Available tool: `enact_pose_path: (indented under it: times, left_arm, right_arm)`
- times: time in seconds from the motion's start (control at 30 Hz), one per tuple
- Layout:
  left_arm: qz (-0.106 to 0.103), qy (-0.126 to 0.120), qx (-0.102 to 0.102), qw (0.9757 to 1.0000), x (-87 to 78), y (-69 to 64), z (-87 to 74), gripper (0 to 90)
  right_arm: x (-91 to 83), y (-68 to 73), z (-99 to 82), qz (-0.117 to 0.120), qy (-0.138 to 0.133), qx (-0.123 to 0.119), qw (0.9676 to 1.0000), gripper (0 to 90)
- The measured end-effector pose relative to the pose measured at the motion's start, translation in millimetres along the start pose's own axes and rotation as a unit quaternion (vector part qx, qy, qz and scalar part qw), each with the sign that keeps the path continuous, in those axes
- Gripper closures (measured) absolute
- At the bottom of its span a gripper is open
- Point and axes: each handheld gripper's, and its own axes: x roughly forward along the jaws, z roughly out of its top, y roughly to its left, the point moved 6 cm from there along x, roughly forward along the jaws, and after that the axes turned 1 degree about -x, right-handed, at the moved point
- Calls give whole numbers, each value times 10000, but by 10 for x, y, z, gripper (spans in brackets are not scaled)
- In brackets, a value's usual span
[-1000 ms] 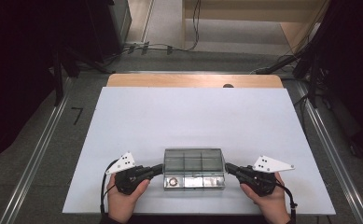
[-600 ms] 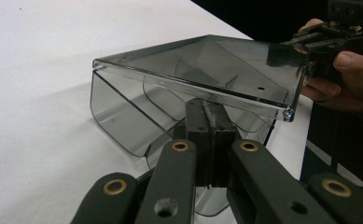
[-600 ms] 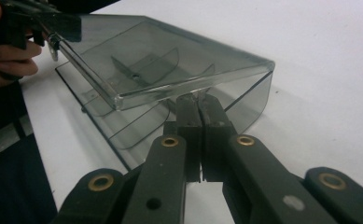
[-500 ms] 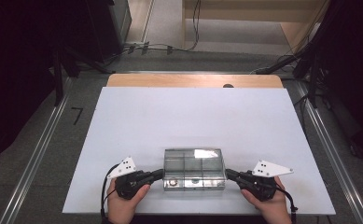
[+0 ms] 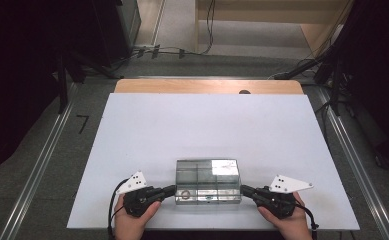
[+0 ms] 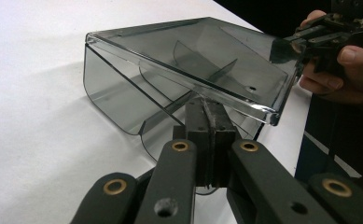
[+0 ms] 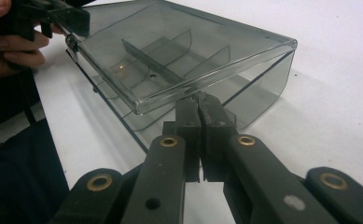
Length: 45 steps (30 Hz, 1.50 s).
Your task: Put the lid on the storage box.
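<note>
Since the earlier frame the clear box (image 5: 208,181) has barely shifted near the counter (image 5: 207,130) front edge. Left hand-held gripper (image 5: 171,189) and right hand-held gripper (image 5: 244,189) pinch its ends; thin slick walls might slip, dropping it.

White table (image 5: 207,130), wooden strip (image 5: 207,86) beyond, floor cables (image 5: 182,50), metal rails (image 5: 37,165).
</note>
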Motion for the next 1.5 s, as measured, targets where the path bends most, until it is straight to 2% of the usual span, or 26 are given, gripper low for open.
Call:
enact_pose_path:
  times: [0.33, 0.47, 0.67, 0.83, 1.33, 1.5]
  left_arm:
    - [-3, 30, -19, 10000, -31, -13, -31, 898]
    - [95, 184, 49, 9998, -26, -2, -65, 898]
    - [45, 194, 35, 9998, -23, -7, -74, 898]
    - [122, 299, 112, 9994, -12, 9, -95, 897]
    - [120, 349, 117, 9993, -7, 21, -104, 897]
    - [72, 244, 158, 9995, -32, 18, -79, 887]
  right_arm:
    - [-16, 16, -54, 64, 70, -61, 9999, 852]
    - [-7, -3, -72, 90, 98, -39, 9999, 853]
    - [6, -14, -89, 59, 143, -29, 9999, 857]
    - [20, -29, -108, 30, 200, -37, 9998, 856]
    - [35, -53, -127, 1, 268, -52, 9996, 855]
    - [24, -65, -119, -7, 247, -66, 9997, 840]
